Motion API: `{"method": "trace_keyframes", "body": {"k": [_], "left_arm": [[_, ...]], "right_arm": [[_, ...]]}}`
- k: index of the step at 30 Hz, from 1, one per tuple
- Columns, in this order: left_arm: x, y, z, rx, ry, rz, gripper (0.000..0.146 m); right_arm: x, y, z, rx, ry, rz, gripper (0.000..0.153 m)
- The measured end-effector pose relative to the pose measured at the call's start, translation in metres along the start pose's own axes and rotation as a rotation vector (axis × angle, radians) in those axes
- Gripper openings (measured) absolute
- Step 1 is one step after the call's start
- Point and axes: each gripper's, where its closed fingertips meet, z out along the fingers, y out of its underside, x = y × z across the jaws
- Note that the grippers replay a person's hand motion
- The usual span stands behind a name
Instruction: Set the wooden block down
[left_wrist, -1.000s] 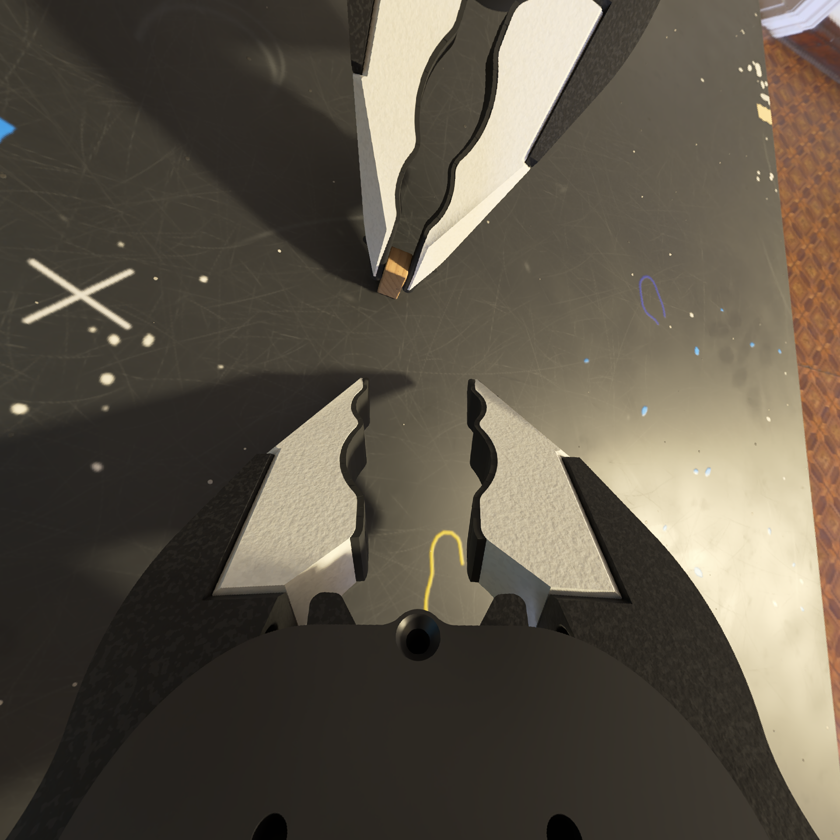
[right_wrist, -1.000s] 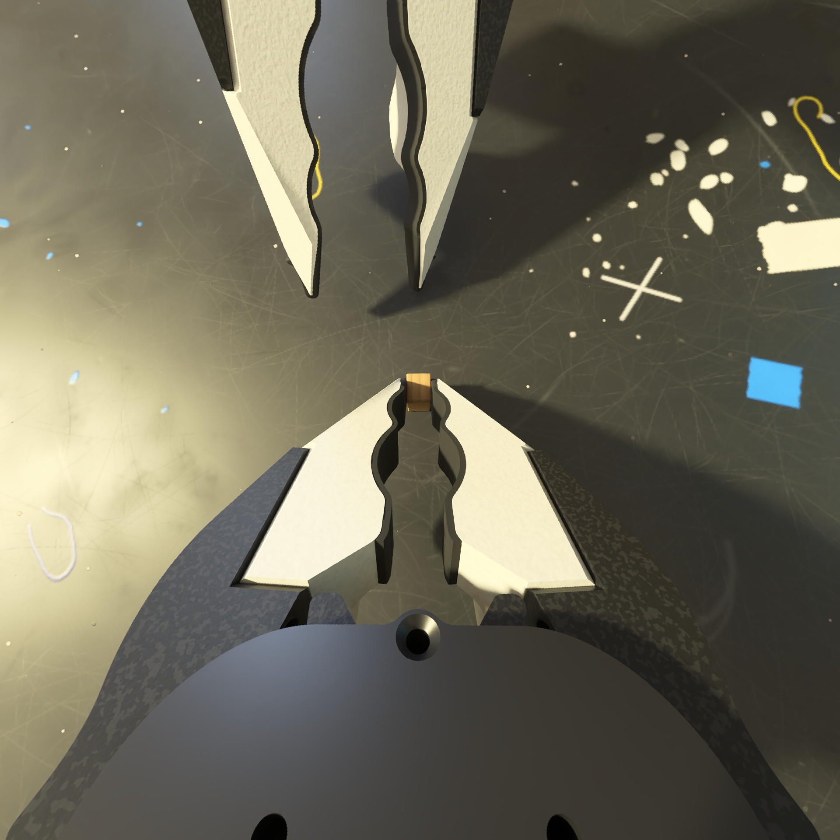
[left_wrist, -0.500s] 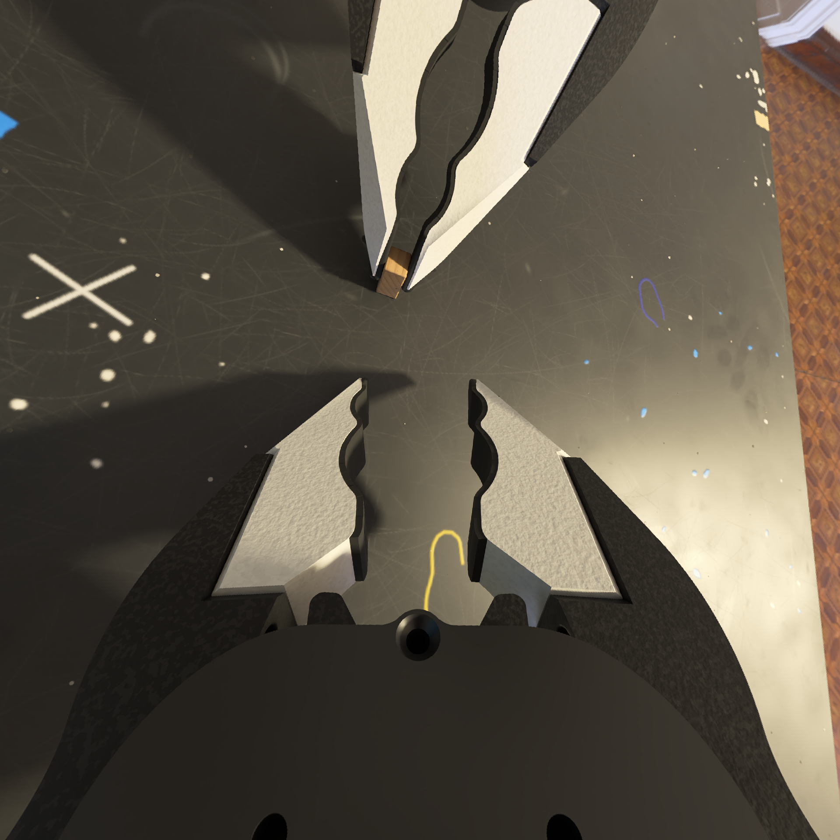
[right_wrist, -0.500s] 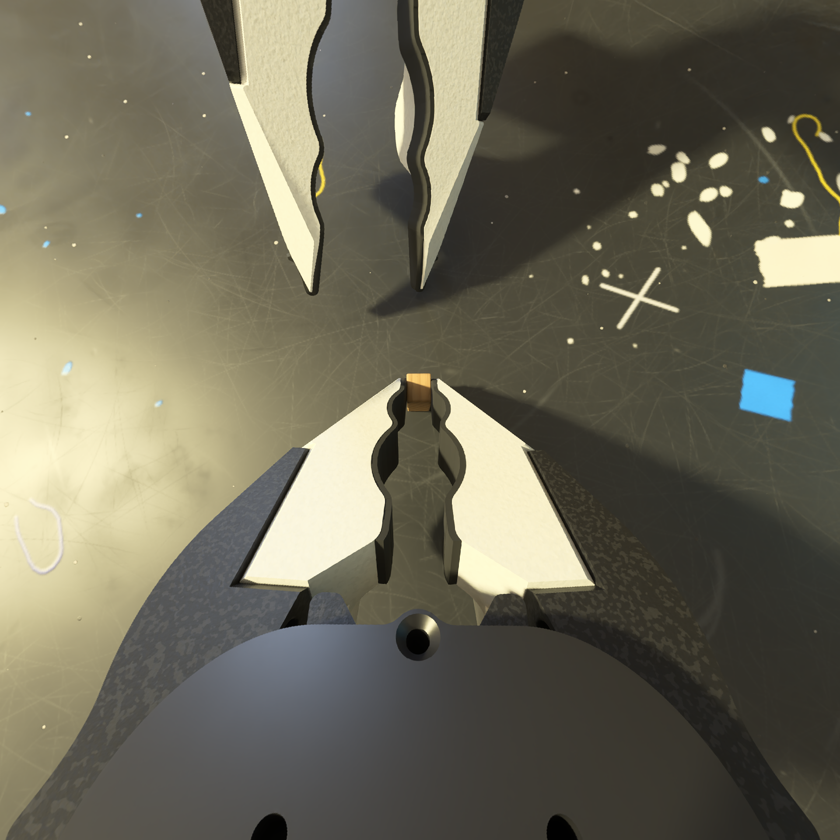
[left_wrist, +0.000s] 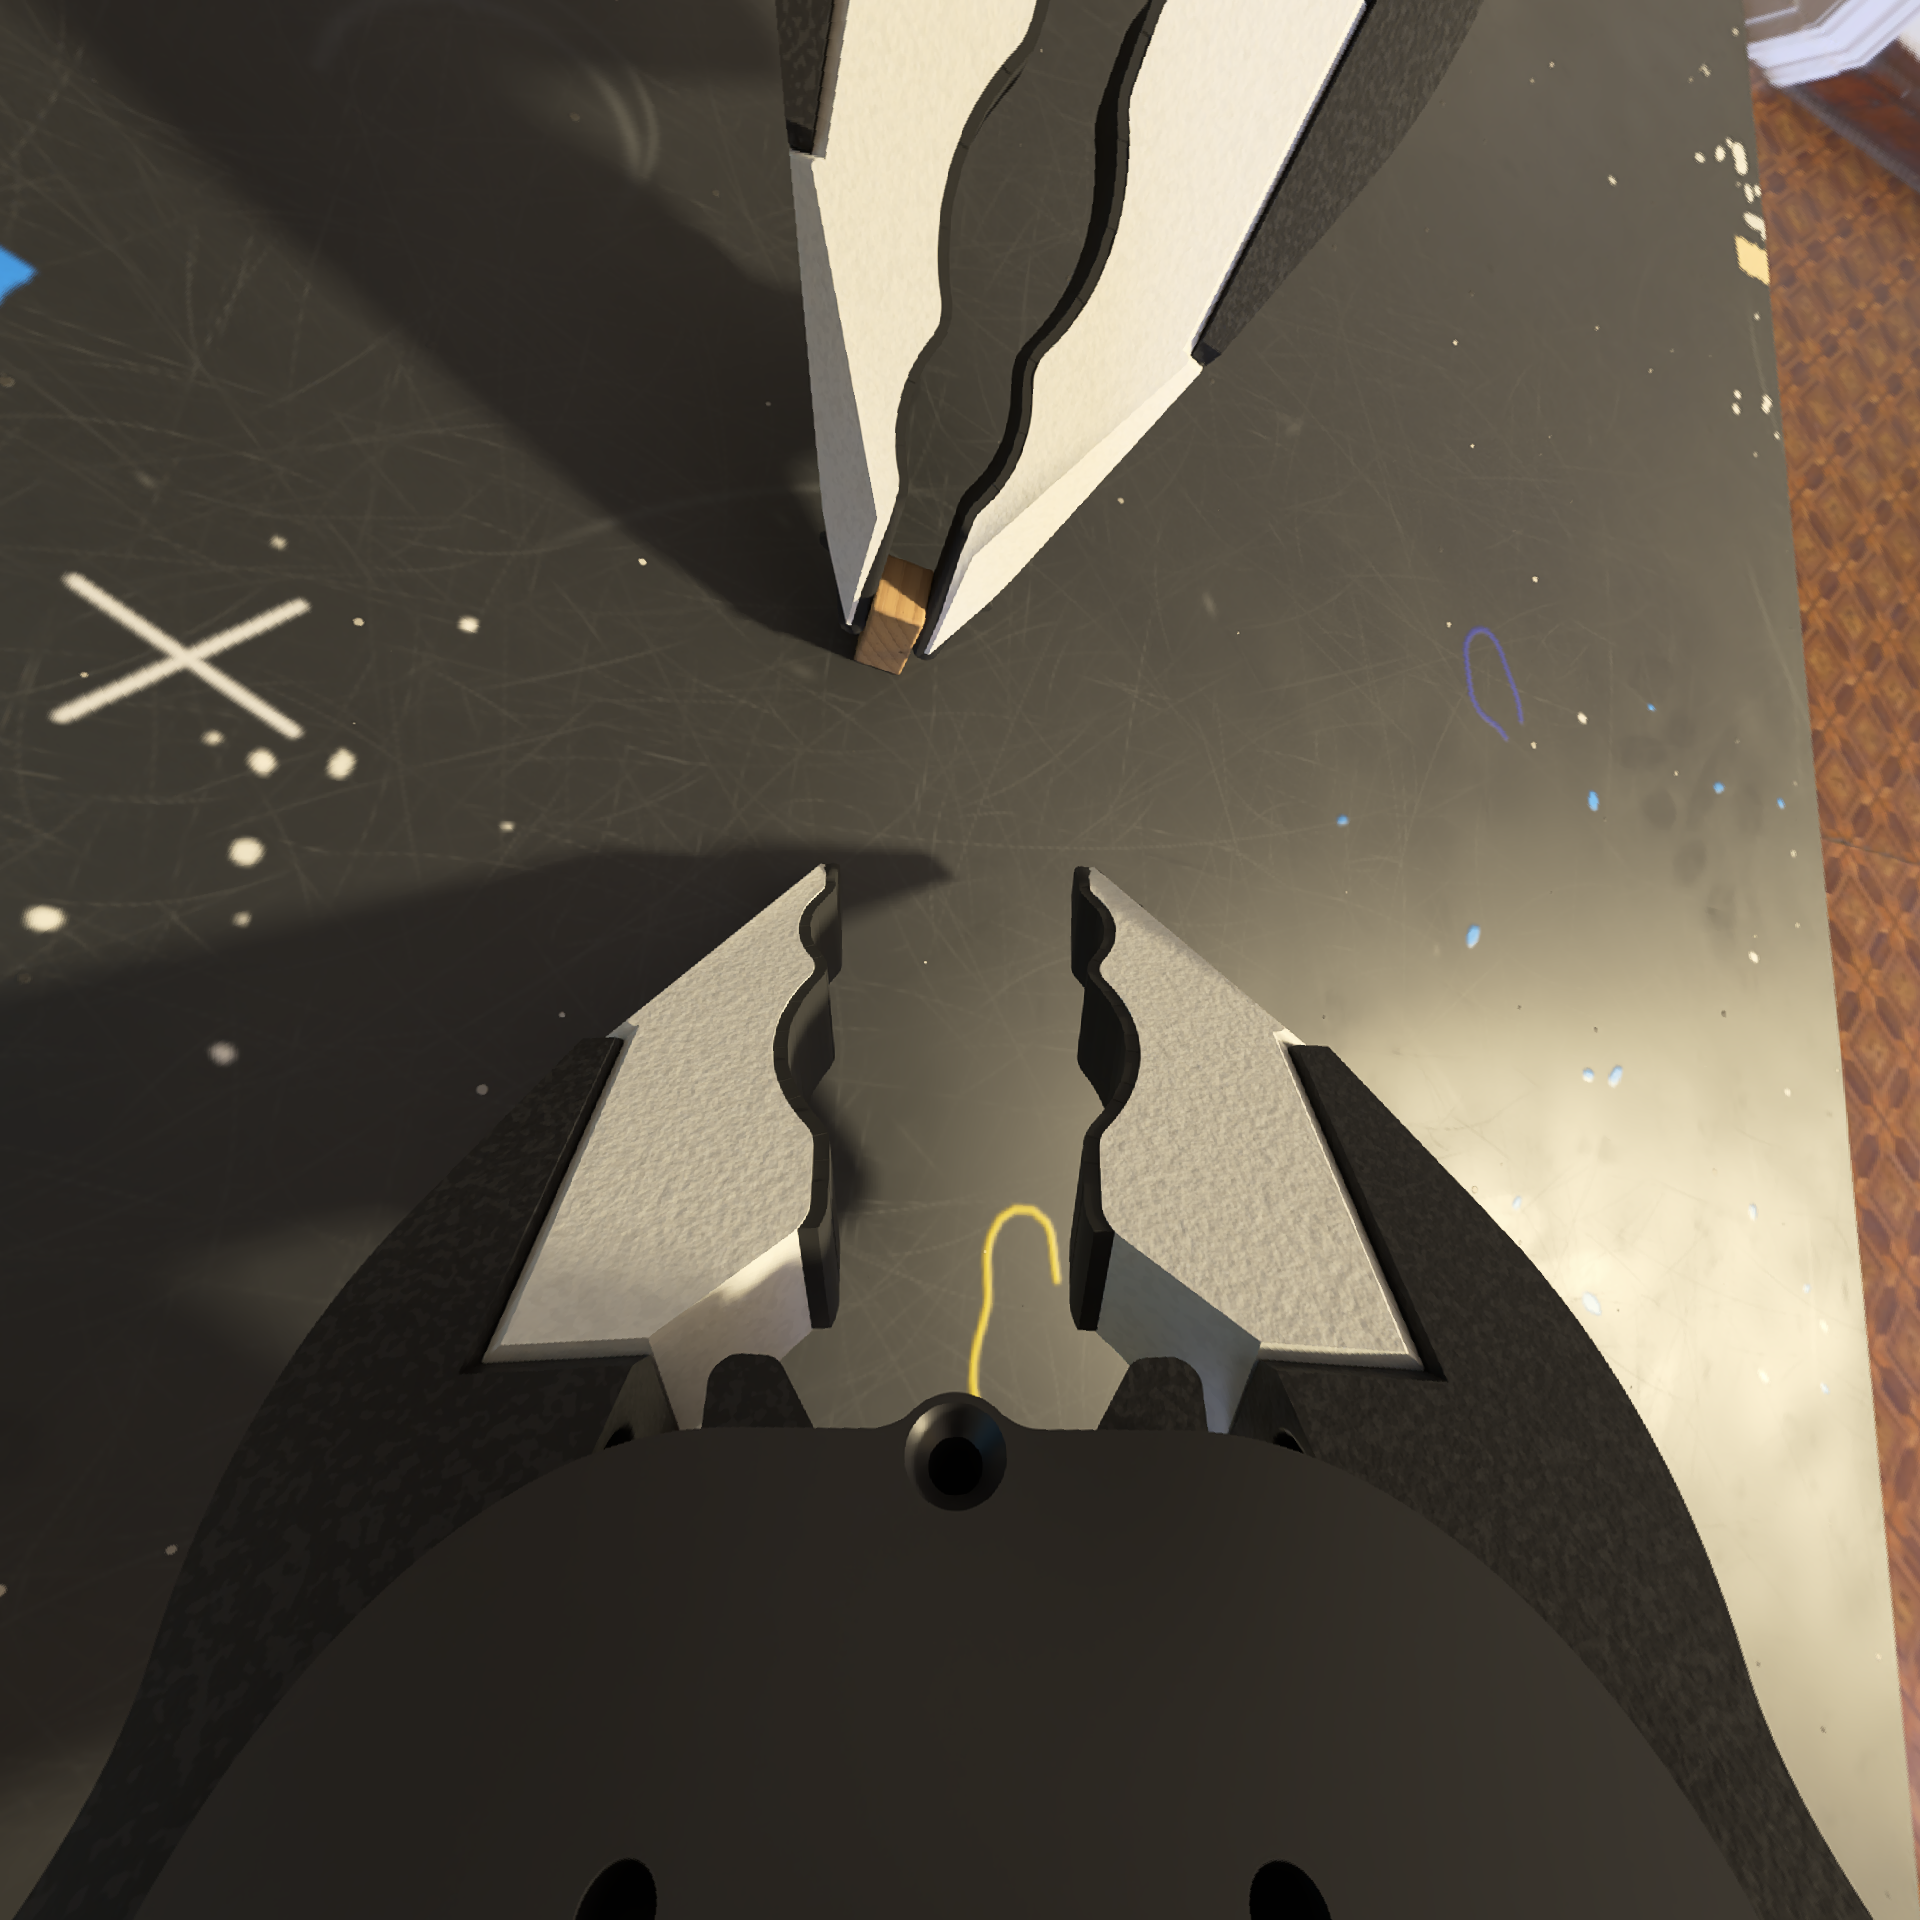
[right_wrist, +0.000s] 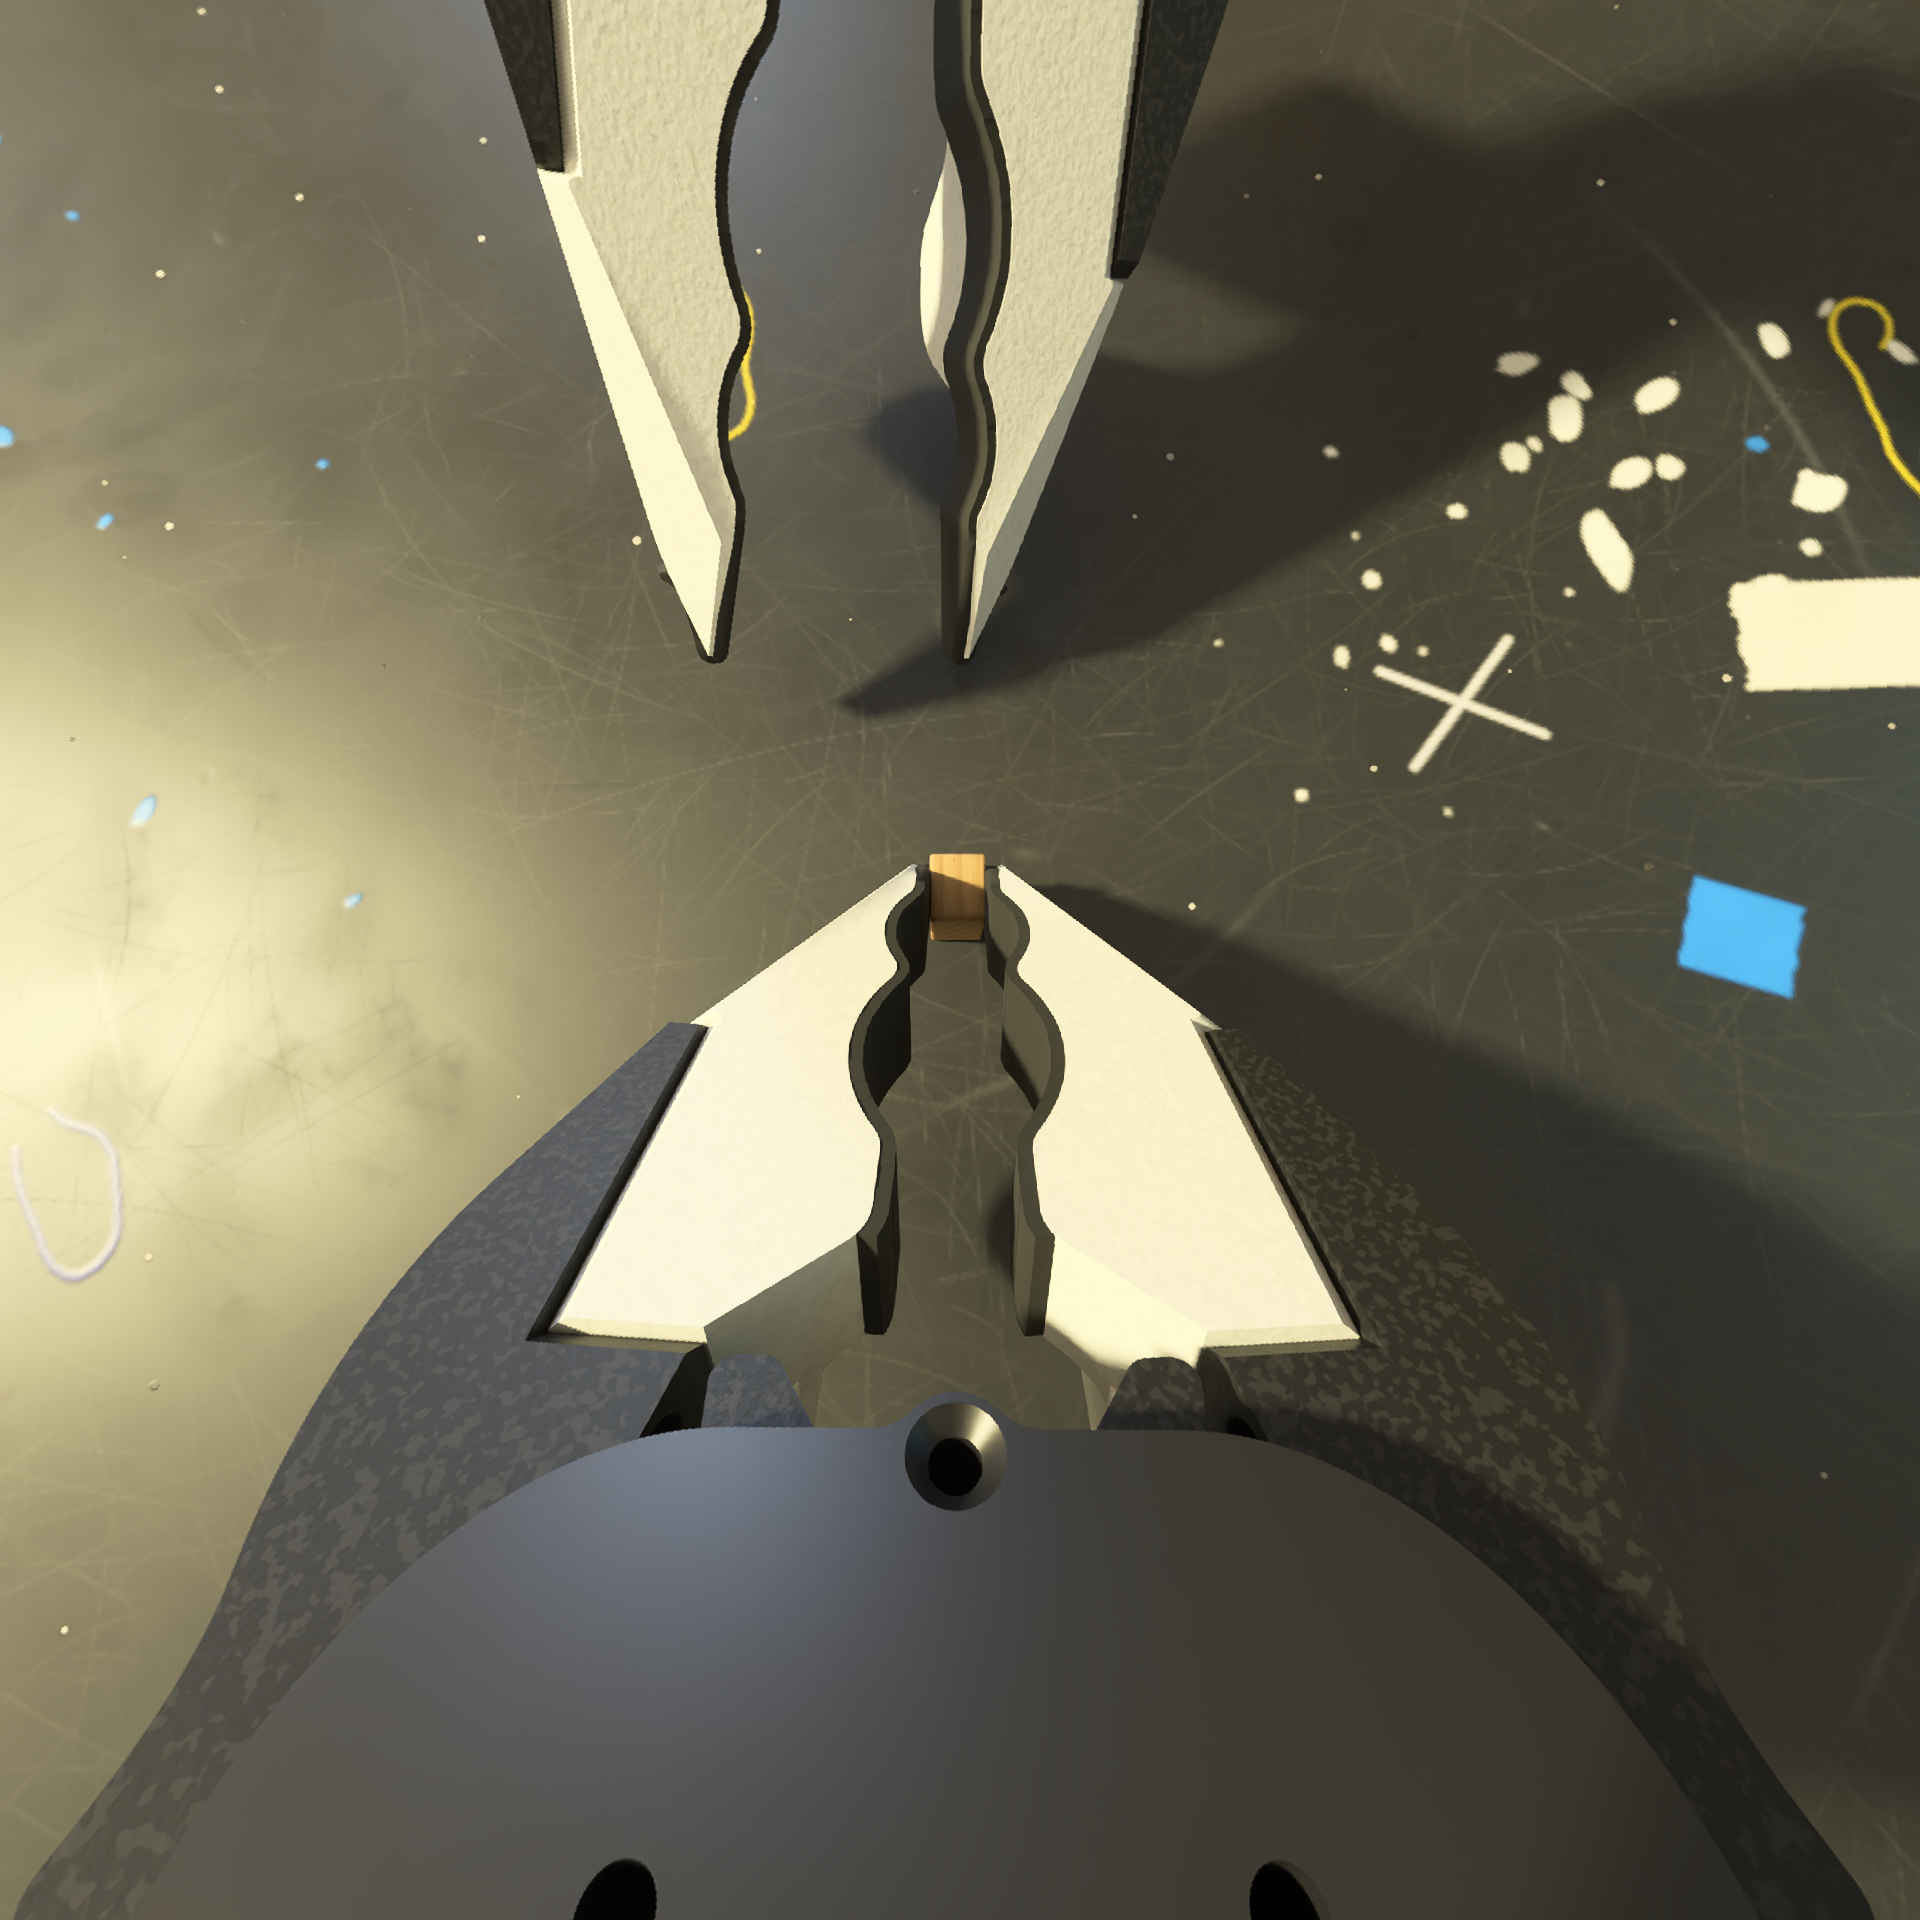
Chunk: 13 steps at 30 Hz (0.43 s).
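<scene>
Dark scratched table; right gripper pinching wooden block; left gripper agape

Two tools: left tool, right tool. One wooden block. One desk. One blue square, one white cross, two yellow squiggles.

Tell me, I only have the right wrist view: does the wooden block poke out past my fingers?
Observer: Yes. In the left wrist view the wooden block sticks out beyond the tips of the right gripper, toward the table. I cannot tell if it touches.
Operator: Is a table edge anywhere near?
Observer: One edge shows off to the side of the block, well clear of it, with patterned floor beyond.
</scene>
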Motion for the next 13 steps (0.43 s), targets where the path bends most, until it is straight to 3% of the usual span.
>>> {"method": "trace_keyframes", "body": {"k": [13], "left_arm": [[0.0007, 0.0015, -0.001, -0.007, 0.007, 0.001, 0.045]], "right_arm": [[0.0009, -0.0009, 0.0006, 0.003, -0.026, 0.002, 0.01]]}}
